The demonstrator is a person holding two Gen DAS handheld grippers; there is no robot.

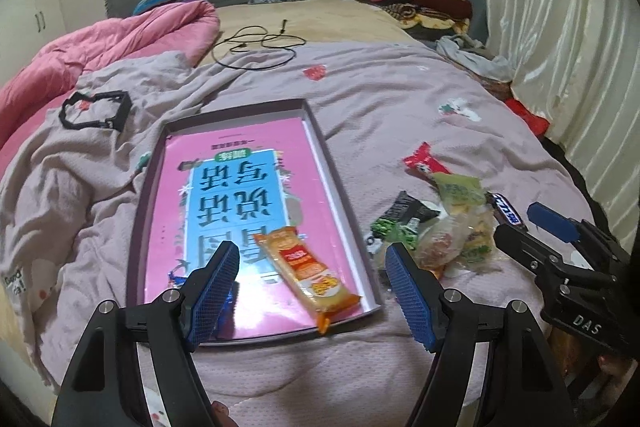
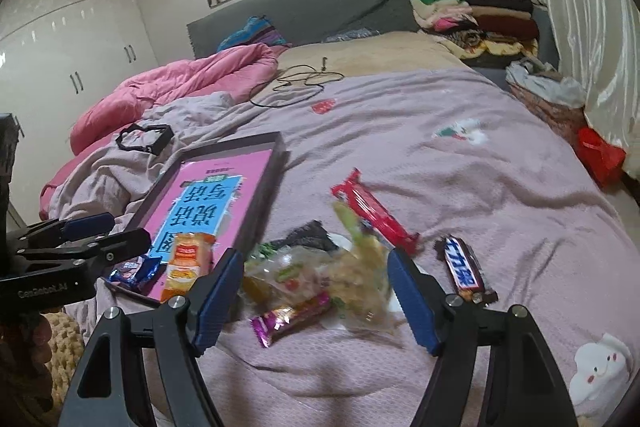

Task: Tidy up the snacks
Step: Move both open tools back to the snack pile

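Snacks lie between right claw's wide-open, empty jaws; left claw likewise empty

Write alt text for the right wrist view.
The open right gripper hovers empty over a pile of wrapped snacks on a lilac bedspread. At left, the left gripper reaches over a shallow box holding an orange packet.

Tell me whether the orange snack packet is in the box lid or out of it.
In. The orange snack packet lies flat inside the box lid, one end overhanging its near rim.
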